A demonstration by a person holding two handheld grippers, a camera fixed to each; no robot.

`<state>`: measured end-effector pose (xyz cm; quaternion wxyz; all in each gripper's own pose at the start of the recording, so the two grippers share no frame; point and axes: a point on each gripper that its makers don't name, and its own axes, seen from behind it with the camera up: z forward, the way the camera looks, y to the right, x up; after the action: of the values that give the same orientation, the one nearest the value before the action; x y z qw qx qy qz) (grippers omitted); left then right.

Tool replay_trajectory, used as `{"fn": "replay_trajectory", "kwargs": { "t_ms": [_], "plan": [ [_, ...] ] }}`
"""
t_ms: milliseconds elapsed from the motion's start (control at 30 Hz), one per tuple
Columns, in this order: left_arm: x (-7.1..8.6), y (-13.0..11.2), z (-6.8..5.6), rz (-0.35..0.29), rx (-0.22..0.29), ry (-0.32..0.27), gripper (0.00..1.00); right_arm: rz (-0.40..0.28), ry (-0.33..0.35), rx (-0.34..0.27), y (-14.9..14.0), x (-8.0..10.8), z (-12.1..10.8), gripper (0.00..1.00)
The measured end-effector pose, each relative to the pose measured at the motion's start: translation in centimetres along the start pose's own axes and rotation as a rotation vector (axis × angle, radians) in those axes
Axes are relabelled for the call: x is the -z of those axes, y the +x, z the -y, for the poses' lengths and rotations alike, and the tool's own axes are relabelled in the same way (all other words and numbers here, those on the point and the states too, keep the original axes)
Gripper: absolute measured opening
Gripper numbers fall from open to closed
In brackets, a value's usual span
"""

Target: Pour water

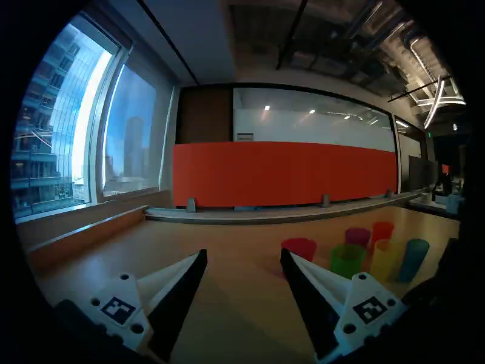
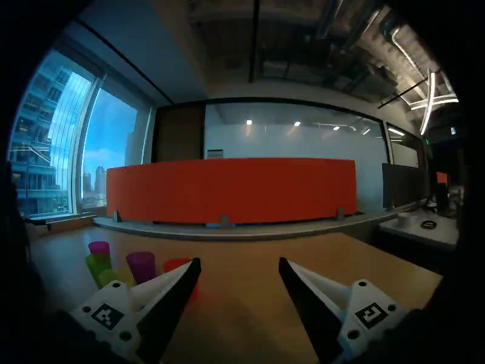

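Cups (image 1: pixel 347 259): six coloured ones, upright, clustered on the wooden tabletop (image 1: pixel 212 230), just past the left claw's right finger.
Left claw (image 1: pixel 243 253): fingers spread, holding nothing.
Right claw (image 2: pixel 239 262): fingers spread, empty; the cups stand by its left finger.
Behind: orange divider (image 1: pixel 279 173), window (image 1: pixel 60 139).
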<state>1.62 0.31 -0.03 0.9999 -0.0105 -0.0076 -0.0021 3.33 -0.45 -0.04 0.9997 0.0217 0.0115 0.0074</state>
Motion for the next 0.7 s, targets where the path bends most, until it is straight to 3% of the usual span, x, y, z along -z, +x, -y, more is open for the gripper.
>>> {"fn": "replay_trajectory", "kwargs": {
  "t_ms": [400,700],
  "plan": [
    [-1.4,7.0,-1.0,0.016,0.063,-0.041,0.9,0.079,0.072,0.027,4.2,-0.7,0.9,0.99],
    [-1.9,13.9,-1.7,-0.016,0.042,-0.091,0.89,0.091,0.096,0.012,8.4,-1.4,0.3,1.0]
  ]
}}
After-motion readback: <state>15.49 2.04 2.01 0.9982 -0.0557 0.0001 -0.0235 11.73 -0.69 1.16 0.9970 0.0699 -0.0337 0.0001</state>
